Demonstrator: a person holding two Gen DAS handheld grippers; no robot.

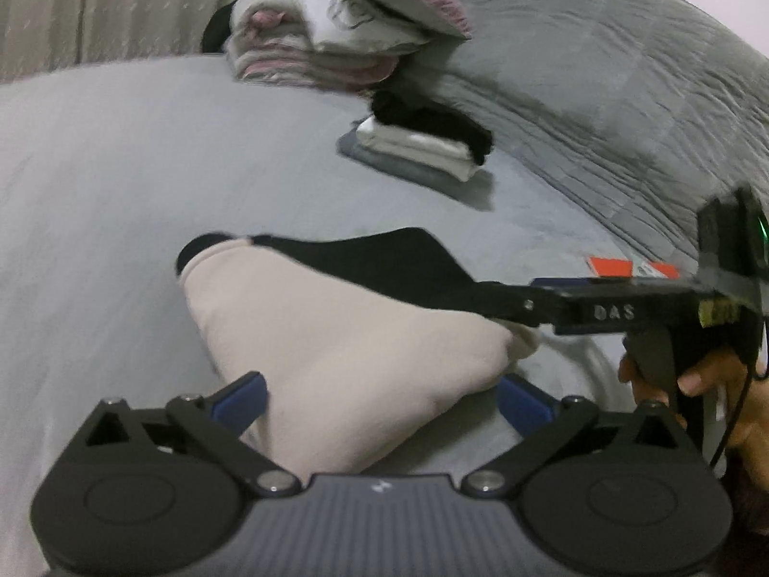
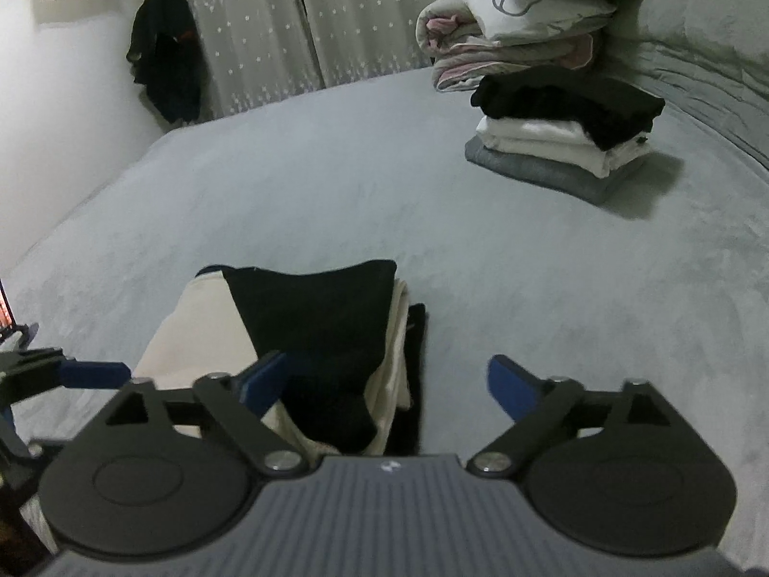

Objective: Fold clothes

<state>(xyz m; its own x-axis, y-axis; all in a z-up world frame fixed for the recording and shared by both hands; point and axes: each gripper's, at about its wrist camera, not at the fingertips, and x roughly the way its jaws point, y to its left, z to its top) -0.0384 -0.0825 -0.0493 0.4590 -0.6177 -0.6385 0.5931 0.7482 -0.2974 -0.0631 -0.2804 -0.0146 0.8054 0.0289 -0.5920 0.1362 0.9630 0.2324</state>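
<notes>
Both claws, the left claw [image 1: 379,401] and right claw [image 2: 384,384], are hovering wide open and empty around the folded cream-and-black garment [image 2: 307,336] lying on the bed [image 2: 336,192], seemingly to tidy it.

Each tool [image 1: 379,396] has black linkage arms, silver screws, blue finger pads [image 1: 240,401] and a ribbed grey body; the right tool [image 2: 382,384] bears "DAS" lettering.

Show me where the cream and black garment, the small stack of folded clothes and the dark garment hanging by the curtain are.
cream and black garment [image 2: 307,317]: right wrist view, on its black top panel.
stack of folded clothes [image 2: 567,134]: right wrist view, on the white middle layer.
dark hanging garment [image 2: 166,53]: right wrist view, on its middle.
</notes>
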